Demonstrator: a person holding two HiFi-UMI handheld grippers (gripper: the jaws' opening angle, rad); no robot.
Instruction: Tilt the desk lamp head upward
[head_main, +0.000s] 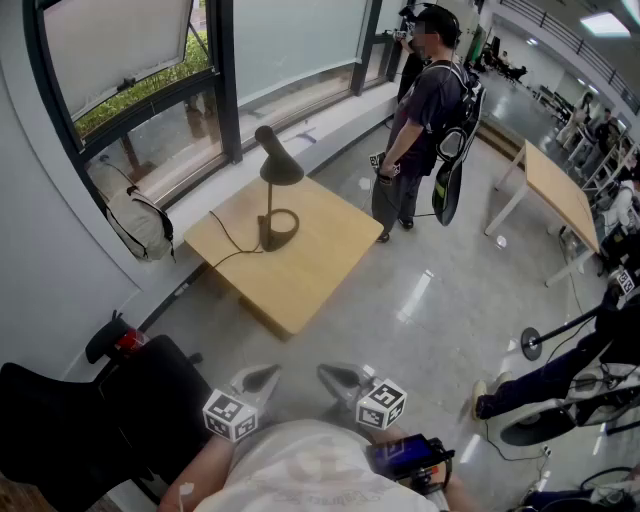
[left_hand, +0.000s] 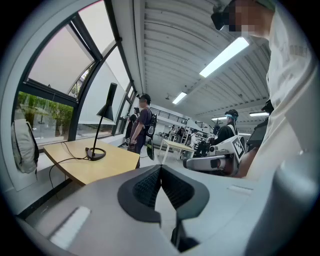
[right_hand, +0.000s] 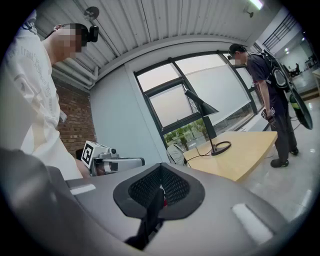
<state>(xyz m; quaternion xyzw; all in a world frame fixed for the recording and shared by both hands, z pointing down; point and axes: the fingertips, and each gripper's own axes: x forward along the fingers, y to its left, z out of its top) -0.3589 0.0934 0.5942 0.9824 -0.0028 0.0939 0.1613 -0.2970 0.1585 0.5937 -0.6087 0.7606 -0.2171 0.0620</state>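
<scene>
Black desk lamp (head_main: 279, 170), cone head down, on table (head_main: 310, 275); left gripper (left_hand: 160, 169) and right gripper (right_hand: 161, 167) fingers together.

A low, light wooden table (head_main: 300, 270) stands on a glossy grey floor (head_main: 420, 310) beside a large dark-framed window (head_main: 130, 60) with greenery outside. A grey backpack (head_main: 135, 222) leans against the wall under the window, just left of the table. Beyond the table's far corner stands a person in dark clothes (head_main: 425, 110) wearing a backpack. A second wooden table (head_main: 560, 190) stands well apart at right. A black chair (head_main: 90, 420) fills the lower left corner.
</scene>
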